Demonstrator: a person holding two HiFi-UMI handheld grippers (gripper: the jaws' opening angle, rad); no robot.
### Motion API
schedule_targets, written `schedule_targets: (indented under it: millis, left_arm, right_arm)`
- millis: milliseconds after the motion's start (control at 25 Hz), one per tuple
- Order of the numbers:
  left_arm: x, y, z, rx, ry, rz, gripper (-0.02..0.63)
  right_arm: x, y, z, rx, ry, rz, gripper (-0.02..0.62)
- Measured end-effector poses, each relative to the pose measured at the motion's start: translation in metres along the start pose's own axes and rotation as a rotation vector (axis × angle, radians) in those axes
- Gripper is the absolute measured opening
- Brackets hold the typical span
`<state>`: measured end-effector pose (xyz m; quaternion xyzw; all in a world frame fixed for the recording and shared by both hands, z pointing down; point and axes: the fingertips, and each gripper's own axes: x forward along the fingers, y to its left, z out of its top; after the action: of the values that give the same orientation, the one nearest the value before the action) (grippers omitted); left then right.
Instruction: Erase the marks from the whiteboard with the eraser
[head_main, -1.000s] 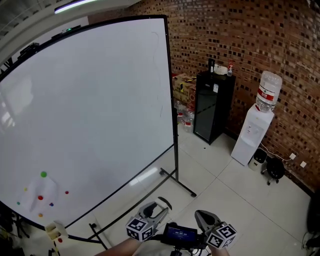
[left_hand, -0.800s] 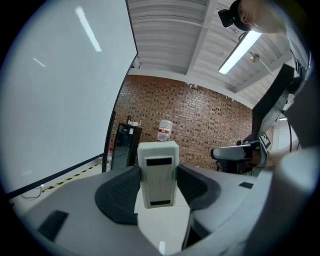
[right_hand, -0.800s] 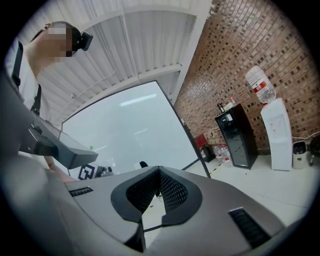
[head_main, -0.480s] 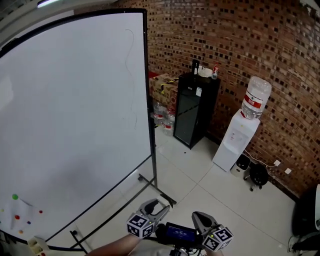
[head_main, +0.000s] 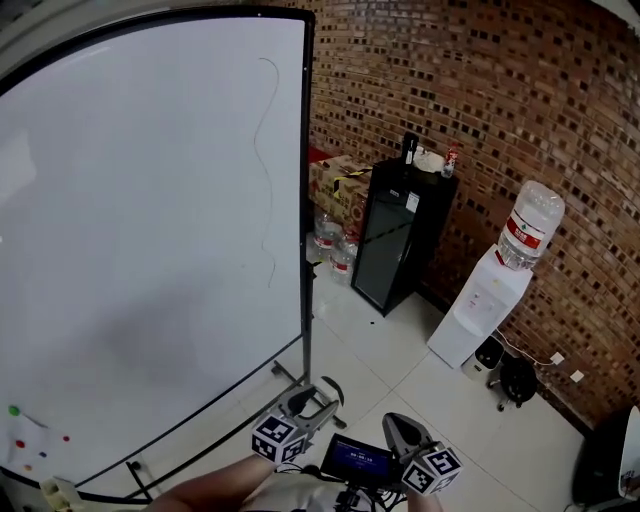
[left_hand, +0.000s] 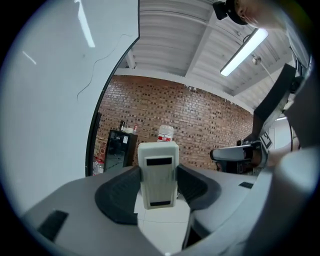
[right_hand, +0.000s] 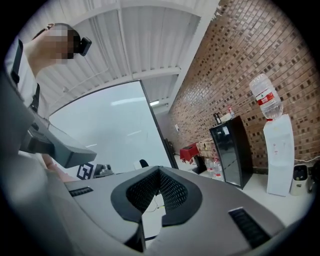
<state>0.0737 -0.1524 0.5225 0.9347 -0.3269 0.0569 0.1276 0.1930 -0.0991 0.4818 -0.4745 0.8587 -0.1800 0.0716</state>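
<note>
The whiteboard fills the left of the head view, and a thin wavy pen line runs down it near its right edge. That pen line also shows in the left gripper view. My left gripper is low at the bottom of the head view and shut on a white eraser, which stands upright between its pads. My right gripper is beside it, its pads closed tip to tip on nothing. Both grippers are well short of the board.
Small coloured magnets dot the board's lower left corner. The board's stand foot reaches onto the tiled floor. Along the brick wall are cardboard boxes, a black cabinet and a water dispenser. A small screen sits between the grippers.
The view has swung toward the board's right edge: the magnets slid to the lower left corner and the pen line came nearer centre. Both grippers stay low, the left still holding the eraser.
</note>
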Motion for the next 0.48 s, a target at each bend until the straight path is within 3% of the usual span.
schedule_targets:
  millis: [360, 480]
  left_arm:
    - [0.017, 0.053, 0.022, 0.065, -0.023, 0.112, 0.236]
    - [0.004, 0.075, 0.022, 0.08, -0.02, 0.219, 0.236]
  right_arm:
    - [0.09, -0.016, 0.022, -0.004, 0.005, 0.177, 0.011]
    - [0.126, -0.018, 0.015, 0.017, 0.035, 0.266, 0.011]
